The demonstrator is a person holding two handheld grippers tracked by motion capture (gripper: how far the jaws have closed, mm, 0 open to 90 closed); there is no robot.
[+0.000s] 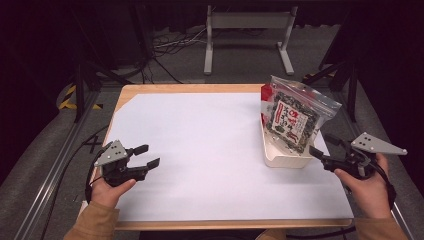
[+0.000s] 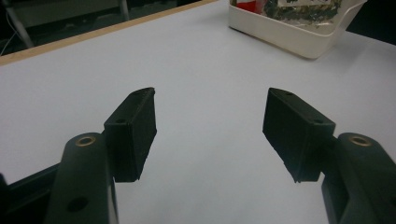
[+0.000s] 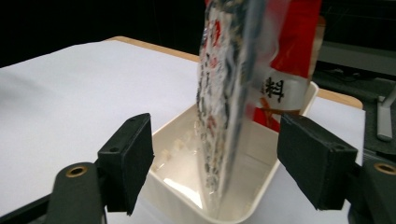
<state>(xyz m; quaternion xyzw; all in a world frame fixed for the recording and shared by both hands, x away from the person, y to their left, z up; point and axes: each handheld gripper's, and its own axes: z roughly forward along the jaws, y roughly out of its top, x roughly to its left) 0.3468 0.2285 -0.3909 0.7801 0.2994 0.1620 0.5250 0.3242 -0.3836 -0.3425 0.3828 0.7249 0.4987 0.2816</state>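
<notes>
- Seaweed-snack pouch [image 1: 292, 120] is the thing in hand; before reaching it, the scene reads from the left edge across.
- At the left, the left gripper [image 1: 148, 156] hangs just above the white sheet [image 1: 200, 150] that covers the table [image 1: 150, 90], well apart from the pouch. Its jaws stand wide with nothing between them; the left gripper view shows only bare sheet in the gap. It appears parked there to stay out of the way.
- The middle of the sheet carries nothing, so the way across is open.
- Toward the right edge sits a shallow white tray [image 1: 280, 159], and the pouch stands in it on its bottom edge, tilted back. A red packet [image 1: 266, 95] is behind it in the same tray. The tray wall probably props the pouch's foot so that it stays upright.
- At the far right, the right gripper [image 1: 322, 150] points at the tray's near right corner, close to the pouch's lower edge. In the right gripper view its jaws [image 3: 212, 163] are spread wide to either side of the pouch [image 3: 224, 107], seen edge-on, and the pads do not press on it.
- Judging by that, the pouch rests freely in the tray.
</notes>
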